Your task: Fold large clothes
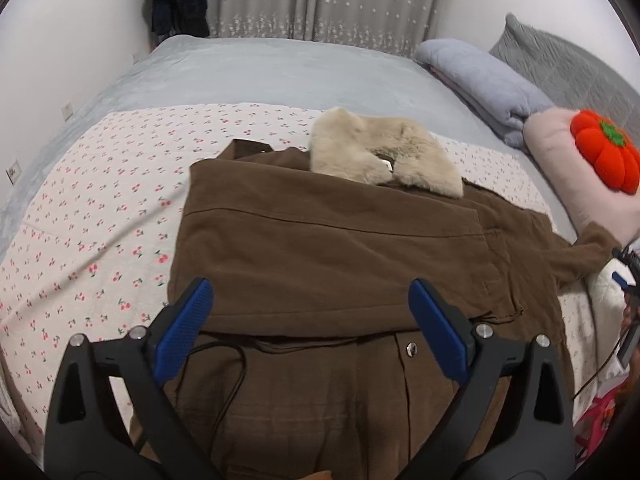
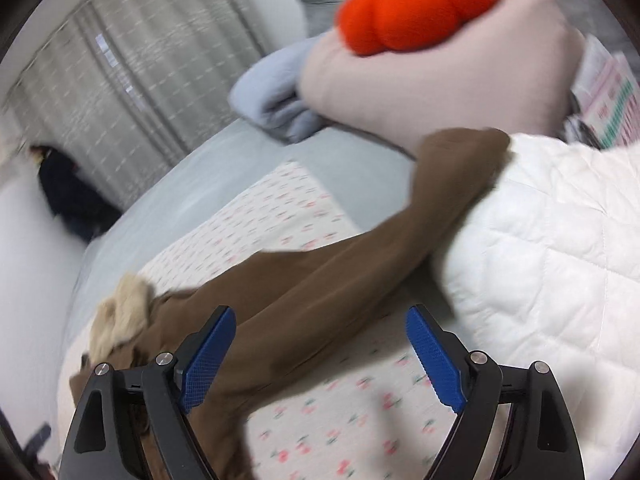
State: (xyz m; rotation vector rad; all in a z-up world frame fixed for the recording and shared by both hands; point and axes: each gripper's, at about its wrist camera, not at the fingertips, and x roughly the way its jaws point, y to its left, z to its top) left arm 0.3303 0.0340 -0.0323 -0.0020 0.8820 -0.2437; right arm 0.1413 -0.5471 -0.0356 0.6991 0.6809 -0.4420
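Note:
A brown coat (image 1: 320, 248) with a cream fur collar (image 1: 380, 152) lies on a cherry-print sheet (image 1: 100, 220) on the bed. Its left side is folded over the body. My left gripper (image 1: 312, 312) is open and empty, hovering over the coat's lower middle. The coat's right sleeve (image 2: 360, 256) stretches out toward a white quilt (image 2: 540, 240); the sleeve also shows in the left wrist view (image 1: 580, 256). My right gripper (image 2: 320, 344) is open and empty, just above the sleeve near the shoulder. The collar (image 2: 120, 316) shows at its left.
A pink pillow (image 2: 440, 80) with an orange pumpkin cushion (image 2: 416, 4) and a folded blue-grey blanket (image 1: 488, 84) lie at the head of the bed. A black cable (image 1: 232, 364) lies on the coat's lower part. Curtains (image 1: 320, 0) hang behind.

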